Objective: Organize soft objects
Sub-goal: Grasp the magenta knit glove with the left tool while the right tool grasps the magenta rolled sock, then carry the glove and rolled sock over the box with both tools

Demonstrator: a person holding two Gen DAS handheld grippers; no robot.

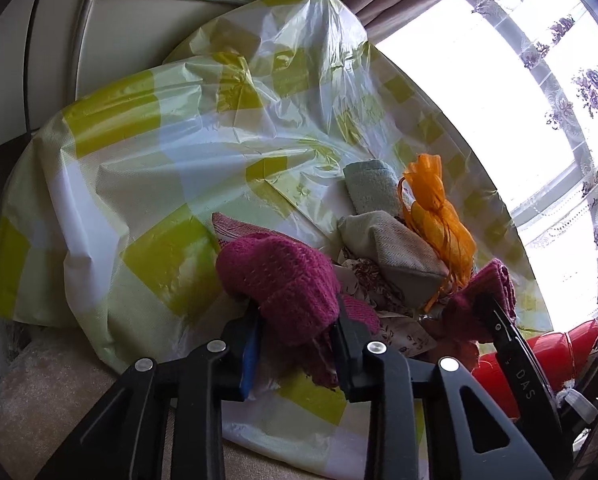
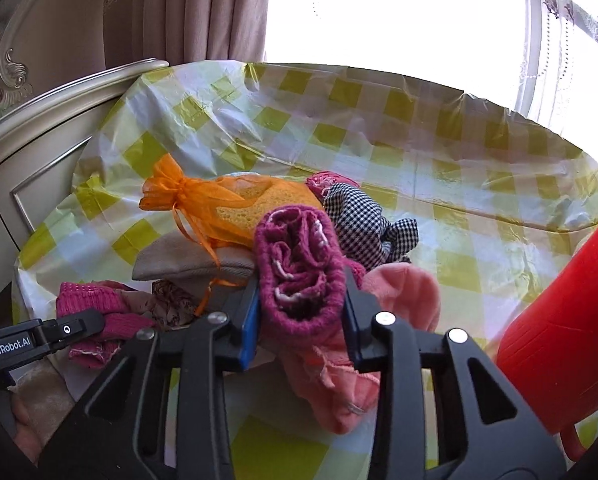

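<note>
Black gripper [image 2: 303, 312], blue pads, silver screws, "GenRobot.AI" lettering.

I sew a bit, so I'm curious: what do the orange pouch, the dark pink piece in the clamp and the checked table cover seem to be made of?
Orange pouch: sheer organza-like mesh, see-through, ribbon-tied.
Dark pink piece: knitted yarn, visible stitches, matte.
Table cover: thin plastic film, probably; glossy, crinkled.

- A lived-in room of a home, by its furnishings.
- A cream cabinet [image 2: 39, 148] with carved scrollwork and silver trim.
- Heavy drapes [image 2: 187, 12] and a flowered lace curtain [image 1: 579, 92] hang at a bright window.
- A yellow-checked plastic tablecloth [image 2: 439, 168] covers the table.
</note>
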